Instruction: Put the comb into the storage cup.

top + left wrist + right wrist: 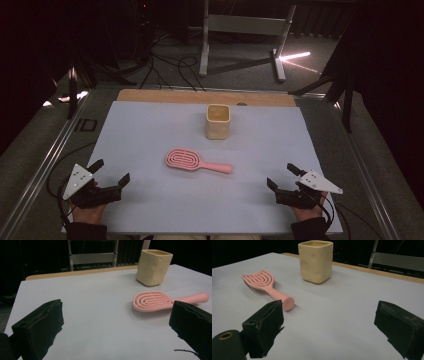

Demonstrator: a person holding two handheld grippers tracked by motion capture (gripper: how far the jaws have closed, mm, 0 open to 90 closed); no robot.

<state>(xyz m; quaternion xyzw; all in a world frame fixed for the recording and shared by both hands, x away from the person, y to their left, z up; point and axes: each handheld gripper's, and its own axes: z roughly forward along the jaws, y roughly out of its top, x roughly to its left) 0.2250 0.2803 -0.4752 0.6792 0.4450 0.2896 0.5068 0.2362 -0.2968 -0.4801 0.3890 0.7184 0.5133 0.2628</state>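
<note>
In the middle of the table (150, 210), on the pale sheet: pink brush (196, 161), lying flat, bristles down, round head toward the left side, handle toward the right. Just behind it, near but not touching: a yellow cup (218, 121), standing up, open at the top.

Likely job, judging from how things lie: pick up the brush and drop it in the cup. Nothing started yet.

Best way to do it: go for the thin handle, not the wide head. Closest to the handle end: right tool (280, 176). Come in low and flat along the table, one jaw on each side of the handle, then squeeze softly. Not too near the tip, or the brush may tip and slip out. Then lift, turn handle down or head down, and lower gently into the cup. Easy to knock the cup over, so no bumping its wall.

Left tool (110, 171): near the front left corner of the sheet, jaws wide apart, holding nothing, touching nothing. In the left gripper view, brush head seen ahead by the right jaw, well out of reach.

Right tool: near the front right corner, jaws wide apart too, nothing between them. In the right gripper view, handle tip just past the left jaw, not touched.
</note>
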